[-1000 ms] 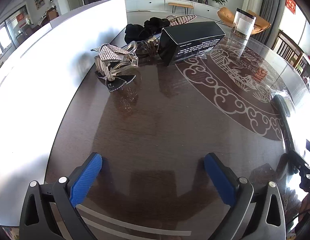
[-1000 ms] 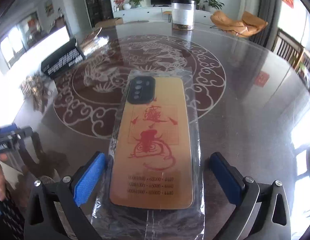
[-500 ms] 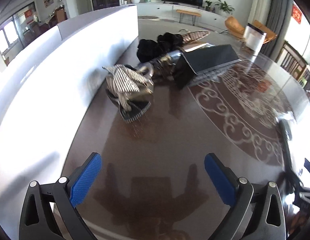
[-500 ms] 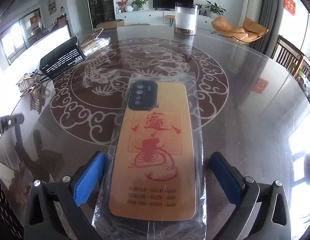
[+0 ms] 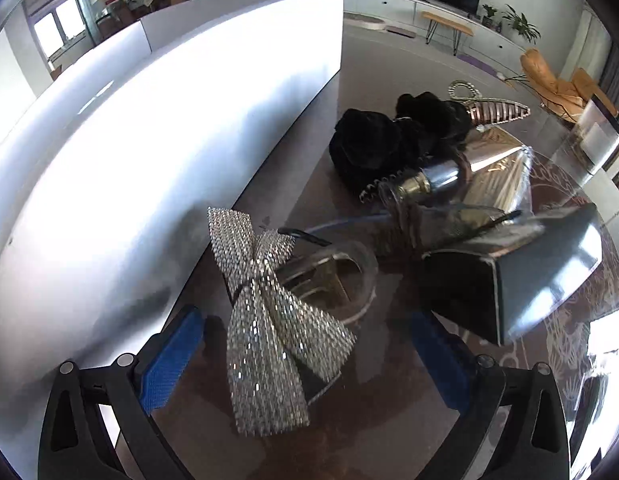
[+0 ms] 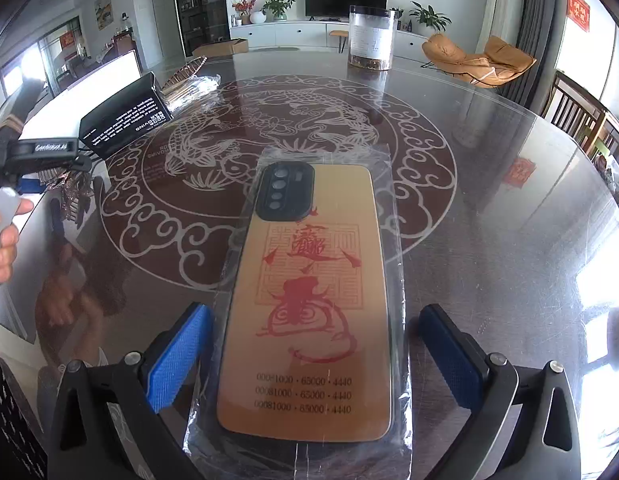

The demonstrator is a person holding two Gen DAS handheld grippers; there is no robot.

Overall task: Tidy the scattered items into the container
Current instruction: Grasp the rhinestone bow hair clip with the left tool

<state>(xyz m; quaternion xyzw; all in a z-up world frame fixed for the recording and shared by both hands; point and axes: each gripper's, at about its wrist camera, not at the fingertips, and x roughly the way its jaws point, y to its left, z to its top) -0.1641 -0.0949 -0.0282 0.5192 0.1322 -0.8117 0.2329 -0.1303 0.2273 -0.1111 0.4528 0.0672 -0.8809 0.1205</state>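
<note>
In the left wrist view a glittery silver bow hair clip point(image 5: 269, 340) lies on the dark table. My left gripper point(image 5: 305, 318) is open, and the bow sits between its blue pads point(image 5: 169, 360) without touching them. A clear claw clip point(image 5: 333, 276) lies just behind the bow. In the right wrist view a gold phone case with red print, sealed in a clear bag point(image 6: 309, 300), lies flat on the glass top. My right gripper point(image 6: 315, 312) stands open around the case's near end. The left gripper point(image 6: 41, 152) and a hand point(image 6: 5, 240) show at the far left.
A tall white wall point(image 5: 149, 140) runs along the table's left side. Black scrunchies point(image 5: 389, 140), a striped clip point(image 5: 497, 110) and a shiny bagged item point(image 5: 489, 176) lie further back. A black box point(image 5: 549, 276) point(image 6: 125, 124) stands right of the bow. A clear jar point(image 6: 369, 38) stands at the far edge.
My left gripper has moved forward along the table to the bow clip, which now lies between its open fingers. The right gripper has hardly moved and stays open over the phone case.
</note>
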